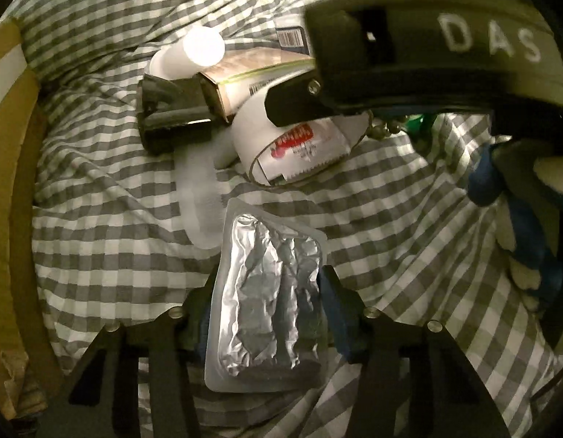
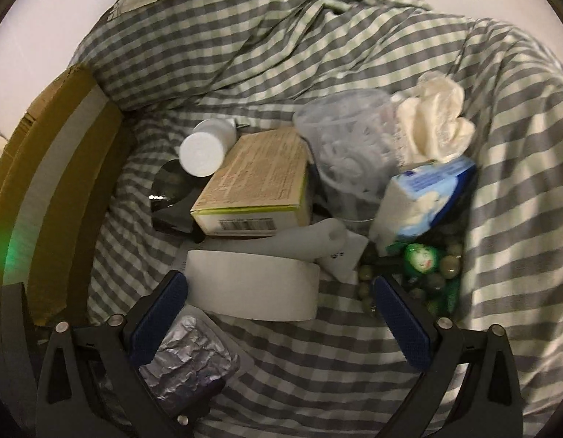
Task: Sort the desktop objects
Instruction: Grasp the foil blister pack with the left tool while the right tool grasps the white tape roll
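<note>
Both grippers tilted steeply down over checked cloth [image 1: 110, 241].
Left gripper [image 1: 268, 288] fingers pinch foil blister pack [image 1: 270, 292]; right gripper [image 2: 281, 314], beyond the pack, fingers spread around white tape roll [image 2: 252, 288].

Bare checked cloth [image 2: 318, 357] lies open between the right gripper [image 2: 281, 292] fingers and to their right, giving free passage low in the right wrist view. Ahead, a white tape roll [image 2: 252, 288] sits just beyond the fingertips, with a cardboard box [image 2: 252, 179] and white bottle [image 2: 203, 153] stacked behind it. A clear cup [image 2: 351, 146], tissue pack [image 2: 424, 197] and green beads [image 2: 424, 262] crowd the right side. A brown carton wall [image 2: 51, 168] closes the left. In the left wrist view, a foil blister pack [image 1: 270, 284] fills the gap of the left gripper [image 1: 267, 292], and the other gripper's body bars the upper right.
</note>
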The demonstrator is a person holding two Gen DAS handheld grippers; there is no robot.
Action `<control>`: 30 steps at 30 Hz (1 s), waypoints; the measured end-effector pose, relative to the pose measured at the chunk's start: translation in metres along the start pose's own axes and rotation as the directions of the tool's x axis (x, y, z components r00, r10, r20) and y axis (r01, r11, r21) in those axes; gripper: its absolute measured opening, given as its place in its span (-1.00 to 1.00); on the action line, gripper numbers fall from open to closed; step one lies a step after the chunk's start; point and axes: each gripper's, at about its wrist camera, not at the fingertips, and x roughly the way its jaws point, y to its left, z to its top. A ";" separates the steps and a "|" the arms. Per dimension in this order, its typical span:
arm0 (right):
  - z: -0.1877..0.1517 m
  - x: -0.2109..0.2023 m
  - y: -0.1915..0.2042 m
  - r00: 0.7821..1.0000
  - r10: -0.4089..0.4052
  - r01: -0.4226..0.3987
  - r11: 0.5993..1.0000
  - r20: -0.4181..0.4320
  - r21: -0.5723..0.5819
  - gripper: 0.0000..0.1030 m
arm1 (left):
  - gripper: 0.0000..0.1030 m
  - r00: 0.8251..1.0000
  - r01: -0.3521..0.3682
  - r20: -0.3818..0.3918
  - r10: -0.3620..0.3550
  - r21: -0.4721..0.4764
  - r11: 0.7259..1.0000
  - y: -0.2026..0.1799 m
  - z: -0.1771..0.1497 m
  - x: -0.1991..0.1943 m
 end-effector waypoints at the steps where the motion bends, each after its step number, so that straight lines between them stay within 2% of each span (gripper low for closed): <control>1: 0.000 -0.001 0.000 1.000 0.022 -0.022 1.000 0.003 0.002 0.63 | -0.02 1.000 0.001 0.005 -0.001 -0.002 1.000 0.000 -0.001 -0.002; 2: -0.001 -0.002 -0.001 0.999 0.045 -0.045 0.999 0.007 0.005 0.40 | -0.04 1.000 0.000 0.011 0.000 -0.003 1.000 0.000 -0.001 -0.004; 4: -0.002 -0.005 0.000 0.998 0.059 -0.059 0.998 0.016 0.000 0.35 | -0.13 1.000 0.000 0.030 0.000 0.000 1.000 -0.001 -0.003 -0.010; 5: -0.002 -0.005 0.001 0.998 0.057 -0.057 0.998 0.018 -0.001 0.34 | -0.40 0.999 -0.002 0.049 0.002 0.004 1.000 -0.002 -0.004 -0.015; 8: -0.004 -0.009 0.000 0.997 0.059 -0.060 0.998 0.039 0.004 0.25 | -0.50 0.997 -0.007 0.072 0.006 0.014 1.000 -0.004 -0.006 -0.026; 10: -0.005 -0.014 -0.002 0.996 0.062 -0.062 0.998 0.057 0.011 0.02 | -0.62 0.997 -0.004 0.078 0.003 0.018 1.000 -0.006 -0.006 -0.030; 12: -0.005 -0.022 -0.003 0.995 0.054 -0.055 0.998 0.084 0.015 -0.42 | -0.70 0.996 -0.005 0.089 0.002 0.031 0.999 -0.009 -0.007 -0.037; 14: -0.006 -0.026 -0.003 0.994 0.055 -0.057 0.998 0.091 0.018 -0.47 | -0.76 0.995 -0.009 0.096 0.005 0.041 0.999 -0.013 -0.007 -0.042; 16: -0.007 -0.026 -0.002 0.995 0.049 -0.050 0.999 0.091 0.011 -0.46 | -0.78 0.995 -0.016 0.103 0.012 0.040 0.999 -0.016 -0.007 -0.046; 17: -0.007 -0.026 -0.001 0.995 0.043 -0.044 0.999 0.092 0.007 -0.32 | -0.79 0.994 -0.019 0.108 0.015 0.034 0.999 -0.013 -0.006 -0.049; 18: -0.007 -0.025 0.000 0.996 0.032 -0.033 0.999 0.088 0.005 0.15 | -0.80 0.993 -0.021 0.113 0.017 0.030 0.999 -0.010 -0.006 -0.054; 20: -0.007 -0.022 -0.001 0.997 0.009 -0.009 1.000 0.073 0.003 0.68 | -0.82 0.992 -0.031 0.127 0.027 0.022 0.999 -0.003 -0.005 -0.060; 25: -0.003 0.000 -0.002 1.000 -0.003 0.003 1.000 -0.001 -0.003 0.68 | -0.82 0.984 -0.062 0.165 0.060 0.005 0.998 -0.001 0.006 -0.063; 30: 0.004 0.024 0.003 0.997 0.046 -0.045 0.999 -0.065 0.011 0.67 | -0.82 0.973 -0.089 0.209 0.092 -0.023 0.996 0.008 0.007 -0.087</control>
